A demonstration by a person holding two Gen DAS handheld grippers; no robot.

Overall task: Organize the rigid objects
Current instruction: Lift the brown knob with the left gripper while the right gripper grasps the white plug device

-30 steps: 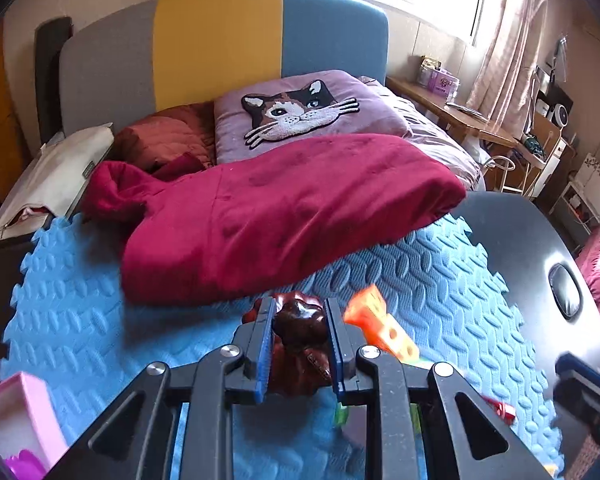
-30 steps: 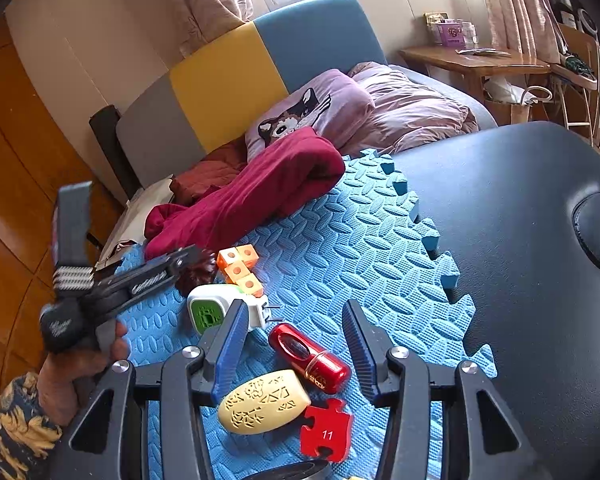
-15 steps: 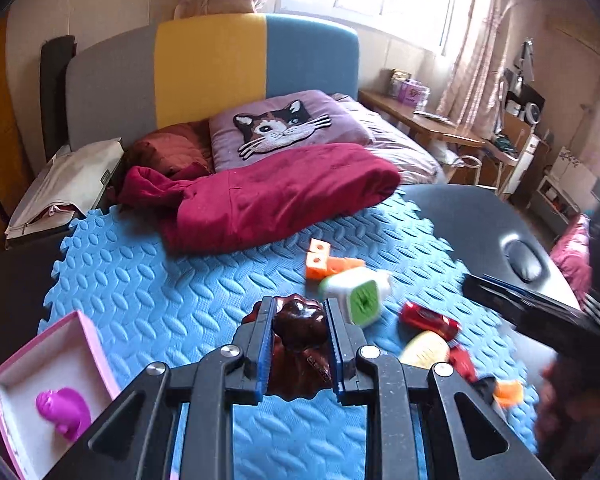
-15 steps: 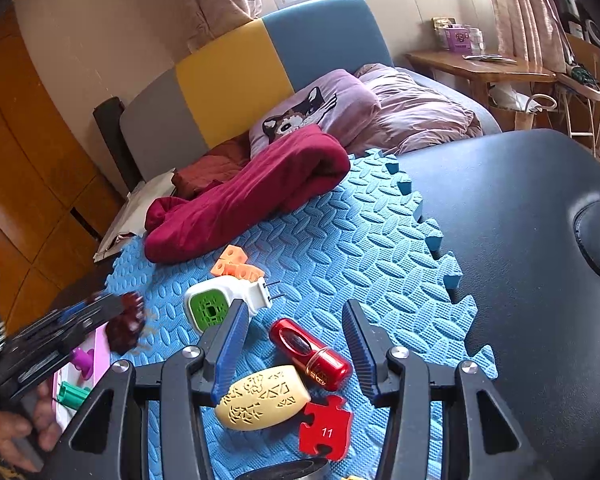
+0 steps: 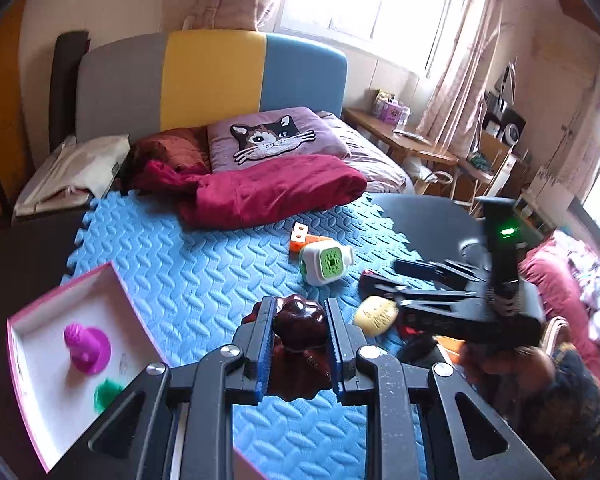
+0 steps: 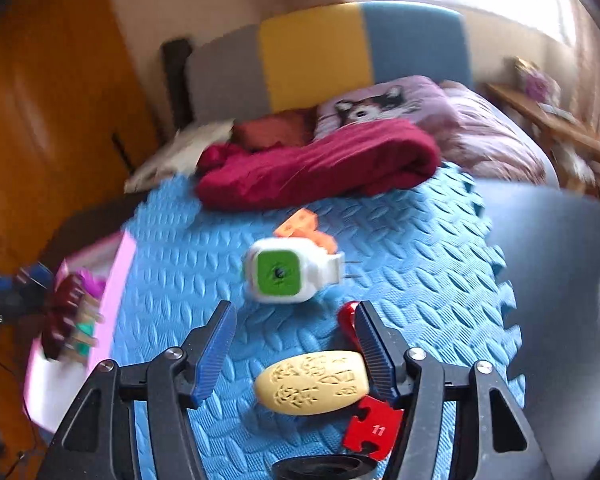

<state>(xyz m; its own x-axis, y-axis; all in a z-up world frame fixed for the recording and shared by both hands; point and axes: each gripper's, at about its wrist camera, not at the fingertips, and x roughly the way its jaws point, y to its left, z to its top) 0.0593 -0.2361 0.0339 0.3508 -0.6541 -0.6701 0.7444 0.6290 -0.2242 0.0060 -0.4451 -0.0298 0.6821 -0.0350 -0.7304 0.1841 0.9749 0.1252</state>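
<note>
left tool (image 5: 298, 326) clamped, right tool (image 6: 294, 334) agape

A: What's the dark brown lumpy piece (image 5: 299, 320) doing?

B: It's glossy and pinched between the left claw (image 5: 299, 330) pads, up above the blue foam mat (image 5: 180, 272), beside the pink box (image 5: 40, 380) that holds a purple toy (image 5: 86, 348) and a green one (image 5: 107, 394).

A: And on the mat?

B: A white plug with a green face (image 6: 284, 276) lies on its side, prongs pointing right, with orange blocks (image 6: 304, 228) just behind it. Nearer are a yellow carved oval (image 6: 312, 382), a red puzzle piece marked 11 (image 6: 374, 428) and a red cylinder (image 6: 348, 318), partly hidden.
</note>
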